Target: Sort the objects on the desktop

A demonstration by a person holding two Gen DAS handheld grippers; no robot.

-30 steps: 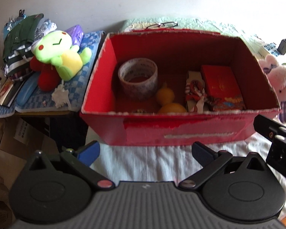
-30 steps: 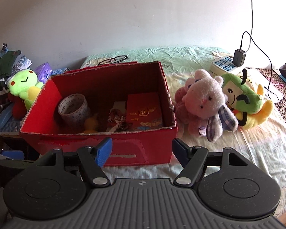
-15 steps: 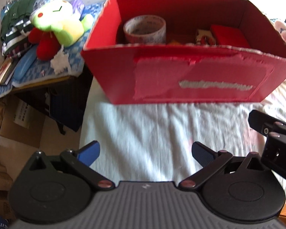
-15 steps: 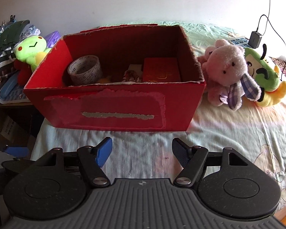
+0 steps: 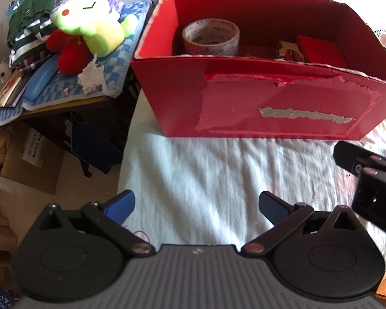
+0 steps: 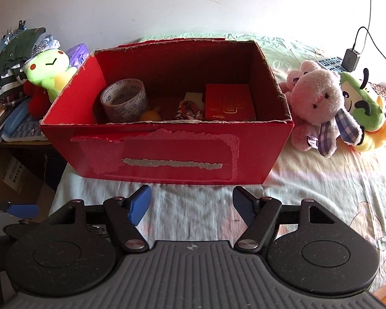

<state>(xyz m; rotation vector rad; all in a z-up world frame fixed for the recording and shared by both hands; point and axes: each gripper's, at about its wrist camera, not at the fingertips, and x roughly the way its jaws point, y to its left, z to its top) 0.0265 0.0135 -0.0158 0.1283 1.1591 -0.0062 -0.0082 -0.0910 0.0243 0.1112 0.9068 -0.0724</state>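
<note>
A red cardboard box stands on the bed sheet. Inside it lie a roll of tape, a small red gift box, a patterned packet and a yellow object. My left gripper hovers open over the bare sheet in front of the box. My right gripper is open too, nothing between its fingers, just short of the box's front wall. Part of the right gripper's body shows at the right edge of the left wrist view.
A pink plush rabbit and a green-and-yellow plush lie right of the box. A green frog plush rests on a cluttered side table to the left. A charger and power strip sit behind. Cardboard boxes stand on the floor.
Both grippers have sunk and drawn back from above the box; the box's front wall now fills more of both views. Both sets of jaws stay wide apart.
</note>
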